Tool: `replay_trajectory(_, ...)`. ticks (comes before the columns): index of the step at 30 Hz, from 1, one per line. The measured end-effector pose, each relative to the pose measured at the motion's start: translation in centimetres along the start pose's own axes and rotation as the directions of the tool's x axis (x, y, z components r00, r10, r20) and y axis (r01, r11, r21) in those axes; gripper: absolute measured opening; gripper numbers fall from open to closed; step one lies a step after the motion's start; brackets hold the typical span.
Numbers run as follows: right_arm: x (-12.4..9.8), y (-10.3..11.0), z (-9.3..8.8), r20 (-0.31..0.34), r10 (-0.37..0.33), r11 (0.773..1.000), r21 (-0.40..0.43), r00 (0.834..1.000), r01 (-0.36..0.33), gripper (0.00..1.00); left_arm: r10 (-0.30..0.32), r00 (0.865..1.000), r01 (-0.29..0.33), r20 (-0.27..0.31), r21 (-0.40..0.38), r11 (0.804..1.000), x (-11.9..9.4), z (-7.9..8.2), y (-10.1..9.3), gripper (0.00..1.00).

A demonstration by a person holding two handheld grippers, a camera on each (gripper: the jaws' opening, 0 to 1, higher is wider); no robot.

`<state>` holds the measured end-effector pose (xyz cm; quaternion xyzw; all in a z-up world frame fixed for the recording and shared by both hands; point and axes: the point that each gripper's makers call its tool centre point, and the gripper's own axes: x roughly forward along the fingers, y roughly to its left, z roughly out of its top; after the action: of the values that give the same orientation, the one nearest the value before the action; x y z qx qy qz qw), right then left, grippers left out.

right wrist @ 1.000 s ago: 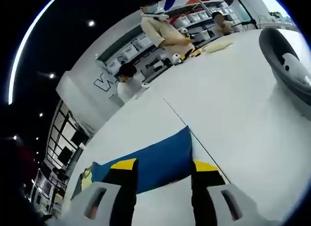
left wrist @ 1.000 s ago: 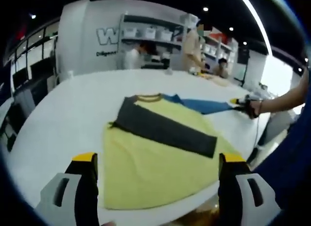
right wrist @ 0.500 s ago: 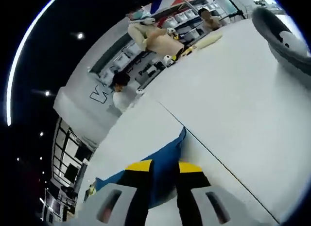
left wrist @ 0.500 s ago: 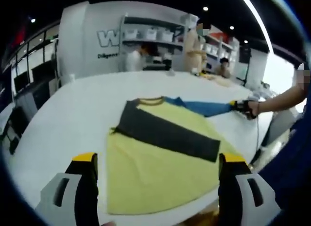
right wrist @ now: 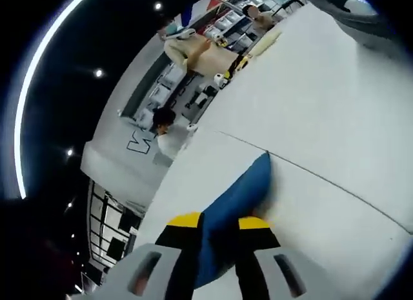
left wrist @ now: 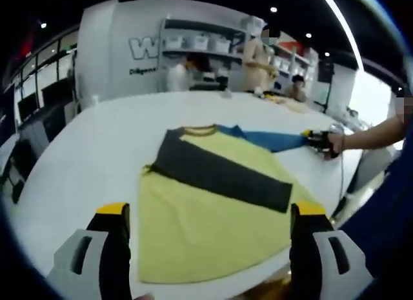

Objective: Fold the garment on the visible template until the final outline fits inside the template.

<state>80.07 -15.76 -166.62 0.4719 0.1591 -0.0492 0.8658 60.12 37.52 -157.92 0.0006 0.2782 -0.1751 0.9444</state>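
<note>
Garment (left wrist: 206, 222) lies flat on the white tabletop (left wrist: 90, 158): yellow body, dark grey sleeve (left wrist: 219, 177) folded diagonally across the chest, blue sleeve (left wrist: 271, 140) stretched out to the far right side.

Left gripper view: left gripper (left wrist: 206, 222) hangs above the near hem, fingers (left wrist: 115, 213) spread wide, one yellow tip either side of the hem, nothing between them, not touching the cloth. Whole shirt sits ahead of and between the fingers. Collar (left wrist: 197, 129) points away from camera.

Same view, right edge: right gripper (left wrist: 317, 140) sits at the end of the blue sleeve, held by a person's hand (left wrist: 337, 142) with the forearm coming in from the right. Sleeve looks pulled taut toward it.

Right gripper view: right gripper (right wrist: 216, 221) fingers (right wrist: 184, 220) drawn narrow, blue sleeve (right wrist: 239, 197) running up between them, pinched at the cuff end. Sleeve extends forward from the tips onto the tabletop (right wrist: 335, 119). A thin seam line (right wrist: 322, 180) crosses the tabletop just past the sleeve.

Per view: left view gives the full garment layout and both sleeves; right view gives the actual grip on the blue cloth, which is too small to read from the left.

Background: shelving (left wrist: 200, 45) with bins, people standing at the far side of the tabletop.
</note>
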Motion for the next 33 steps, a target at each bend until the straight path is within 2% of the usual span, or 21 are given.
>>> replay_trajectory(1, -0.2, -0.3, 0.7, 0.025, -0.022, 1.0, -0.002, 0.999, 0.023, 0.14, 0.003, 1.0, -0.003, 0.002, -0.001, 1.0, -0.1, 0.0, 0.1, 0.99)
replay_trajectory(3, -0.2, -0.3, 0.9, 0.033, -0.023, 1.0, 0.005, 0.999, 0.023, 0.18, 0.01, 1.0, -0.01, 0.004, -0.004, 1.0, -0.2, -0.1, 0.4, 0.99)
replay_trajectory(4, -0.2, -0.8, 2.0, 0.073, -0.03, 0.999, 0.02, 0.997, 0.028, 0.2, 0.014, 1.0, -0.014, 0.003, -0.008, 1.0, -0.4, -0.3, 0.6, 0.99)
replay_trajectory(5, -0.3, -0.9, 2.2, 0.08, -0.032, 0.999, 0.027, 0.996, 0.03, 0.21, 0.017, 1.0, -0.017, 0.0, -0.009, 1.0, -0.5, -0.4, 0.7, 0.99)
replay_trajectory(9, -0.9, -1.1, 2.3, 0.095, -0.033, 0.998, 0.055, 0.995, 0.028, 0.2, 0.023, 1.0, -0.023, -0.009, -0.017, 1.0, -0.6, -0.9, 1.0, 0.99)
replay_trajectory(13, -1.8, -1.2, 3.9, 0.191, -0.021, 0.991, 0.137, 0.981, -0.005, 0.2, 0.025, 1.0, -0.025, -0.012, -0.023, 0.999, -0.7, -1.0, 0.8, 0.98)
replay_trajectory(16, -2.4, -1.5, 4.2, 0.215, -0.025, 0.984, 0.175, 0.976, -0.013, 0.2, 0.02, 1.0, -0.02, -0.013, -0.019, 1.0, -0.6, -1.0, 0.7, 0.98)
replay_trajectory(23, -3.8, -1.4, 2.7, 0.163, -0.001, 0.972, 0.231, 0.987, -0.038, 0.22, 0.008, 1.0, -0.008, -0.008, -0.02, 1.0, -0.3, -1.0, 0.6, 0.98)
replay_trajectory(25, -4.1, -1.1, 1.8, 0.123, 0.009, 0.968, 0.249, 0.992, -0.04, 0.22, 0.004, 1.0, -0.004, -0.004, -0.022, 1.0, -0.1, -1.0, 0.6, 0.98)
replay_trajectory(30, -4.3, -0.9, 0.7, 0.098, 0.011, 0.961, 0.273, 0.995, -0.038, 0.26, 0.002, 1.0, -0.002, -0.005, -0.024, 1.0, 0.0, -1.3, 0.6, 0.98)
replay_trajectory(33, -4.0, -0.7, 0.0, 0.079, 0.005, 0.961, 0.276, 0.997, -0.027, 0.24, 0.002, 1.0, -0.002, -0.003, -0.03, 1.0, 0.0, -1.5, 0.8, 0.98)
